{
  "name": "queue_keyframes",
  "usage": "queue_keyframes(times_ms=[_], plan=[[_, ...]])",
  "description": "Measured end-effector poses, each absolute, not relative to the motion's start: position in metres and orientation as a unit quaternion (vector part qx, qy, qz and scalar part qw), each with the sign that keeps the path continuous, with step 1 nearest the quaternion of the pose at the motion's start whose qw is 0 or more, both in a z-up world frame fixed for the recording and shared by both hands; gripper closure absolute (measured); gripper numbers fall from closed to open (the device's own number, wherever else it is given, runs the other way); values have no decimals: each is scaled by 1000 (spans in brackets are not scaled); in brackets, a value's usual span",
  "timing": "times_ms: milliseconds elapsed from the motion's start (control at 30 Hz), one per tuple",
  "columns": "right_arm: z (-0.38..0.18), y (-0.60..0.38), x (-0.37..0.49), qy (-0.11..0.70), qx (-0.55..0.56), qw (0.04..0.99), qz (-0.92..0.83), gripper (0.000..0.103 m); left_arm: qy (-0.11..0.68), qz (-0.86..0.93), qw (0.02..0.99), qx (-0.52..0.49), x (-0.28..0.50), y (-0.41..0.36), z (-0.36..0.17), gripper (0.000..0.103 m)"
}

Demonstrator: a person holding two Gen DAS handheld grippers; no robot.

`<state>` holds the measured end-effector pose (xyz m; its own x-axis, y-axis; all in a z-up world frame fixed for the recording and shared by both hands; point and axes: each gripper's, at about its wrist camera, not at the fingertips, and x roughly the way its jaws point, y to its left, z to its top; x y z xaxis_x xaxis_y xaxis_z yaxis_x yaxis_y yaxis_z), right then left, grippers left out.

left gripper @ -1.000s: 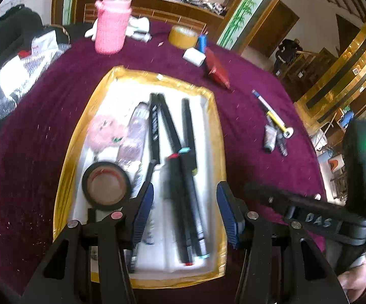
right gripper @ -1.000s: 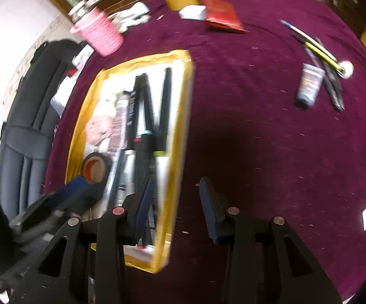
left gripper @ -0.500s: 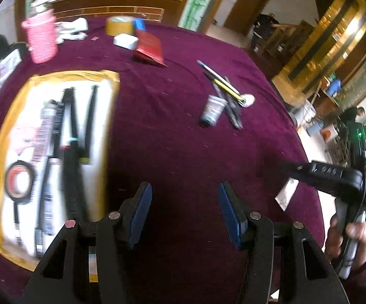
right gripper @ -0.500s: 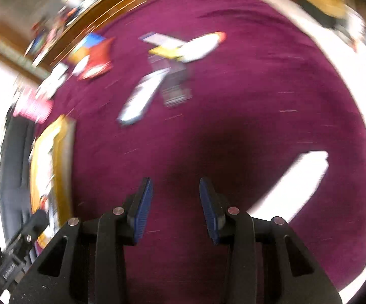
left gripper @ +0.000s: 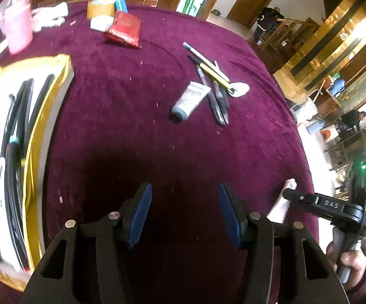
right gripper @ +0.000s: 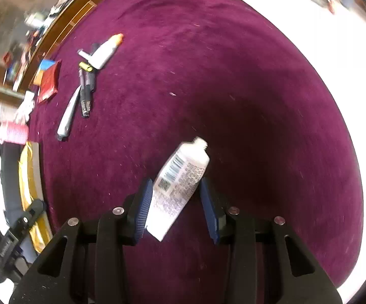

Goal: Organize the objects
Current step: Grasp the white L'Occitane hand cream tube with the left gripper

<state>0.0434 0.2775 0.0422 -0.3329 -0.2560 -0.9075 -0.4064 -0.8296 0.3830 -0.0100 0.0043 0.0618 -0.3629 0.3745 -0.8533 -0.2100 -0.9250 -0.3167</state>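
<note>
A white squeeze tube (right gripper: 180,177) with a barcode lies on the purple cloth, cap end pointing away. My right gripper (right gripper: 176,185) stands open with the tube between its blue pads; I cannot tell whether the left pad brushes it. My left gripper (left gripper: 185,187) hangs open over bare cloth with nothing between its fingers. To its left is the gold-rimmed white tray (left gripper: 31,152) holding several black pens. Farther out on the cloth lie a grey tube (left gripper: 189,100) and a cluster of pens (left gripper: 216,93).
At the far side of the round table are a red packet (left gripper: 124,29), a tan tape roll (left gripper: 100,8) and a pink cup (left gripper: 18,33). The table's edge (left gripper: 307,152) curves close on the right, with the room floor beyond.
Both grippers have swung right, away from the tray and across the cloth. The right gripper, earlier over bare cloth, now has the white tube between its fingers.
</note>
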Motion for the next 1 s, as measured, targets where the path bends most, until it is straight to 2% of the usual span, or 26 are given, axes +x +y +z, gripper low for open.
queue_keyframes(times_ms=[67,300,567,633,667,700,733,1000], plan=[[43,268,34,263,-576,47,773,60,-63,828,174,-529,-22,9,61,55],[42,236,21,164,-574,25,802,58,3,853,181,-489,-82,39,59,55],[42,228,29,106,-571,4,814,58,145,826,219,-498,-125,101,13,54],[43,225,31,90,-572,0,816,61,141,831,229,-486,-126,101,10,56],[43,223,32,77,-572,0,817,68,122,829,232,-494,-128,97,10,59],[43,223,32,70,-572,2,817,74,118,831,224,-496,-129,94,11,71],[44,226,33,76,-573,-5,816,73,119,833,215,-496,-130,90,12,80],[42,251,33,202,-575,-46,792,74,30,824,234,-516,-106,47,28,80]])
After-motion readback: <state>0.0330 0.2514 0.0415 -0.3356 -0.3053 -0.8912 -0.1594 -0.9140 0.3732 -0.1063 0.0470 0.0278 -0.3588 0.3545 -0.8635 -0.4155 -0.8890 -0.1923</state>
